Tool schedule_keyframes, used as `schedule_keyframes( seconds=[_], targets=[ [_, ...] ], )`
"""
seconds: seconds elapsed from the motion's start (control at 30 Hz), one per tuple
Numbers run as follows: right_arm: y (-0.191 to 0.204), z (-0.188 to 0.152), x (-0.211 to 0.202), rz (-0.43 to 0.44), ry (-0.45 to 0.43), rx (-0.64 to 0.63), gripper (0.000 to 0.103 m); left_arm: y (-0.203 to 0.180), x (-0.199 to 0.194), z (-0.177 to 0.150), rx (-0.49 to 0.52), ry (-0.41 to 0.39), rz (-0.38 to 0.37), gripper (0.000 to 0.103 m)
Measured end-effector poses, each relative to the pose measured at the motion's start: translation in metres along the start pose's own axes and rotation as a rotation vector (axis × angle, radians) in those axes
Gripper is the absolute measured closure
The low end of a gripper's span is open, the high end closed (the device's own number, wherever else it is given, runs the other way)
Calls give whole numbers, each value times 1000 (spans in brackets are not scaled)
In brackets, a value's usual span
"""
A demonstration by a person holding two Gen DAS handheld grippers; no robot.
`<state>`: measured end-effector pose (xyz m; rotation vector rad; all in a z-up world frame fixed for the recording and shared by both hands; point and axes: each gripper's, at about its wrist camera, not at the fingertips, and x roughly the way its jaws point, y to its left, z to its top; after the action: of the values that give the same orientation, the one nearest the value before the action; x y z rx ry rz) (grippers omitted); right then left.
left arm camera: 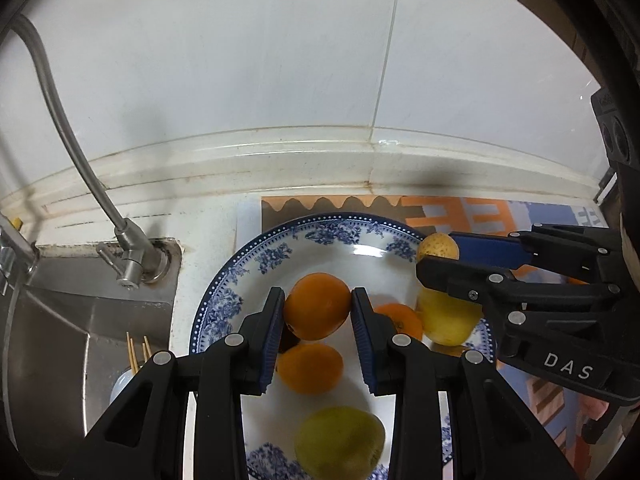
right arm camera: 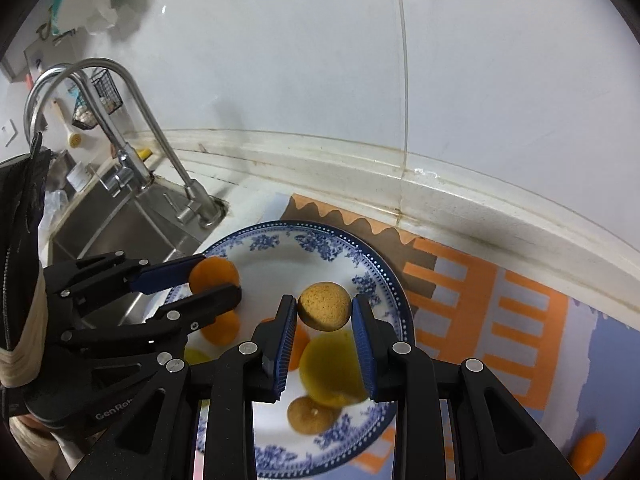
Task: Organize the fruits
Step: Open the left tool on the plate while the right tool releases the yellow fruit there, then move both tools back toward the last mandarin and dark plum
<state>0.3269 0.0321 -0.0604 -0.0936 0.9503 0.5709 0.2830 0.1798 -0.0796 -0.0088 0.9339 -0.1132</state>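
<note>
Two hand-held grippers hang above a blue-and-white patterned plate (left arm camera: 224,280) on a kitchen counter, each clamped on a piece of fruit. The left gripper (left arm camera: 318,308) grasps an orange (left arm camera: 317,305) between its blue pads, holding it over the plate's middle. The right gripper (right arm camera: 325,307), seen from its own camera, grips a small speckled yellow-brown fruit (right arm camera: 325,306) over the plate's right half; in the left wrist view the same fruit shows at the far right rim, pinched at the tip of that gripper.

On the plate below lie more fruits: a second orange (left arm camera: 310,368) just nearer than the held one, a third orange (left arm camera: 400,320) partly hidden behind the left gripper's right finger, a large yellow fruit (left arm camera: 448,320) touching it on the right, and a green-yellow fruit (left arm camera: 340,442) at the near edge. The right wrist view also shows a brownish round fruit (right arm camera: 310,414) on the near part of the plate, and another orange (right arm camera: 588,452) lying well apart on the mat at the near right.

The plate rests on a mat (right arm camera: 480,292) printed in orange and pale blue. To the left sit a steel sink (left arm camera: 80,320) and a curved tap (left arm camera: 128,256), just beside the plate's left rim. White tiled wall (left arm camera: 240,60) runs along the far side.
</note>
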Motion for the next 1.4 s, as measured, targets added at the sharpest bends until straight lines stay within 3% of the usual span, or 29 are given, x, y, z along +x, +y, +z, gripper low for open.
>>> schedule_keyframes(
  seconds=[0.17, 0.23, 0.33, 0.47, 0.9, 1.07, 1.4],
  targets=[
    [-6, 2, 9, 8, 10, 25, 73, 0, 2, -1, 9, -2, 8, 69],
    [-7, 2, 8, 12, 11, 27, 73, -2, -1, -1, 19, -14, 17, 63],
    [-7, 1, 4, 22, -3, 36, 65, -4, -7, -1, 24, -34, 27, 62],
    [-7, -3, -7, 20, -24, 37, 65, -8, -19, -3, 22, -55, 50, 62],
    [-11, -41, -86, -42, -186, 47, 65, -59, -87, -15, 88, -209, 28, 54],
    [-14, -56, -123, -86, -256, 48, 59, -84, -113, -16, 115, -271, 4, 50],
    [-50, -87, -185, -182, -326, 101, 56, -146, -136, -22, 216, -340, -58, 48]
  ],
)
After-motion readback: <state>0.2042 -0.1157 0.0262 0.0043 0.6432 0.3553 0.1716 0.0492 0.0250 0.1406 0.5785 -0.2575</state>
